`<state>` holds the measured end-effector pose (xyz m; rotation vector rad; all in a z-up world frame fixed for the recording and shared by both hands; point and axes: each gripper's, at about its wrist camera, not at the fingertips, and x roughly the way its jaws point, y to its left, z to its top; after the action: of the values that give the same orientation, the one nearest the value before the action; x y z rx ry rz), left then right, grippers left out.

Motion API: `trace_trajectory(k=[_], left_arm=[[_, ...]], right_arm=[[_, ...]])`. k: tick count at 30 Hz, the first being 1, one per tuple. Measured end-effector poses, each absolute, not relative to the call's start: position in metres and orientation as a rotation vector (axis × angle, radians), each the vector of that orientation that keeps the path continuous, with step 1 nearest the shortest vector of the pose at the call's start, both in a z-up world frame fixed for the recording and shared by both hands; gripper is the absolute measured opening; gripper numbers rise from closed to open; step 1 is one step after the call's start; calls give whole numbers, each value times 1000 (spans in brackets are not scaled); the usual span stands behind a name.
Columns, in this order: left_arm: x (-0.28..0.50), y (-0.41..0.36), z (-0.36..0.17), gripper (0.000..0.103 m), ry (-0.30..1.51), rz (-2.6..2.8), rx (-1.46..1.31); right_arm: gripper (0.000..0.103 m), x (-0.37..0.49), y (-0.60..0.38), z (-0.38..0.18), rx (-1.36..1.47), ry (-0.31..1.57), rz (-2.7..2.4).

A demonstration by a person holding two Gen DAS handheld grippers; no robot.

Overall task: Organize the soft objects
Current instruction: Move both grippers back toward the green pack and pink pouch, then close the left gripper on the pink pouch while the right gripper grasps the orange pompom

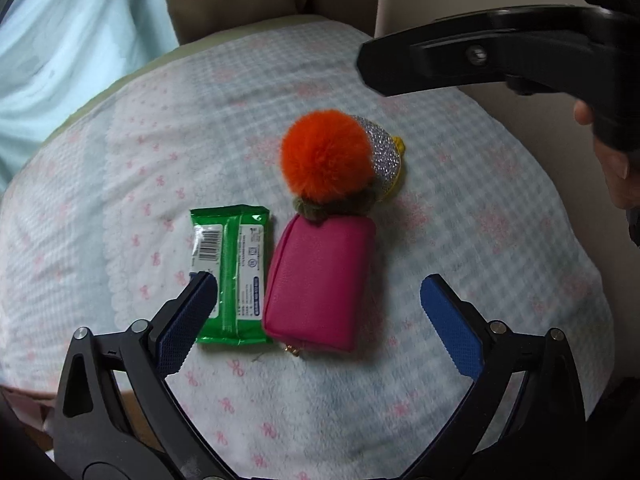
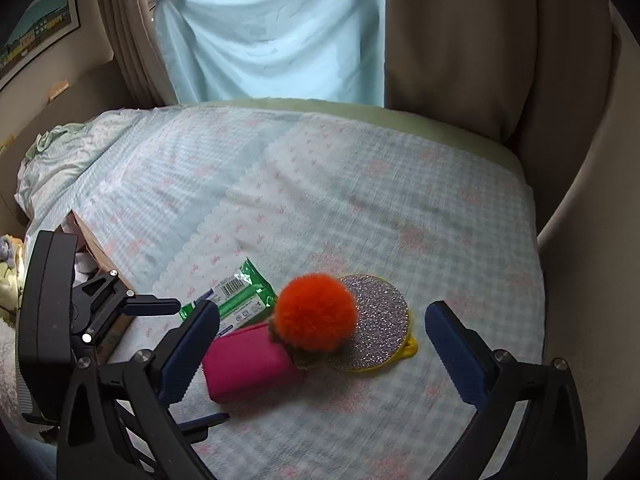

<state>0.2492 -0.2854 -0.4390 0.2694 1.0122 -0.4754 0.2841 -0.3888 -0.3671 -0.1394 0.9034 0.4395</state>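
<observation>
**On the checked bedspread: four soft items bunched, both grippers wide and empty**

Between the spread fingers of the left gripper [image 1: 320, 280] a pink zip pouch [image 1: 320, 284] is seen lying flat on the bedspread [image 1: 480, 220]. A green wet-wipes pack [image 1: 230, 272] lies just beside it, partly covered by the left finger [image 1: 188, 320]; contact cannot be told. Beyond the fingertips an orange pompom [image 1: 326, 158] sits on an olive scrunchie [image 1: 340, 204] at the pouch's far end, with a glittery round coin purse [image 1: 384, 152] behind it.

The right gripper [image 2: 322, 316] is also spread wide, nothing clamped. Between its fingers the pompom, coin purse [image 2: 378, 320] and pouch [image 2: 248, 364] are framed; the wipes pack [image 2: 240, 296] lies just beyond the left finger [image 2: 188, 348]. The left gripper [image 2: 104, 312] is seen further out on that side.
</observation>
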Motion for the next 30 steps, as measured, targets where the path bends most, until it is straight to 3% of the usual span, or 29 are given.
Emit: trace_trajectory(k=[8, 13, 16, 19, 22, 23, 25, 30], left_arm=[[264, -302, -495, 91, 1036, -507, 294], [273, -304, -505, 91, 1060, -532, 294], [278, -303, -510, 91, 1080, -546, 285], [281, -304, -514, 91, 1095, -556, 293], [287, -306, -518, 91, 1110, -568, 310], [287, -307, -519, 89, 1109, -569, 317], [286, -308, -518, 72, 1107, -561, 332], [294, -301, -515, 59, 1125, -551, 291]], right_arm=[[85, 313, -385, -431, -178, 991, 563], [83, 324, -376, -443, -196, 1002, 605], [72, 328, -372, -450, -204, 1010, 605], [68, 332, -372, -456, -188, 1015, 600], [53, 333, -372, -459, -175, 1025, 609], [45, 334, -371, -460, -171, 1030, 611], [39, 333, -371, -461, -163, 1032, 613], [37, 330, -371, -460, -155, 1022, 605]])
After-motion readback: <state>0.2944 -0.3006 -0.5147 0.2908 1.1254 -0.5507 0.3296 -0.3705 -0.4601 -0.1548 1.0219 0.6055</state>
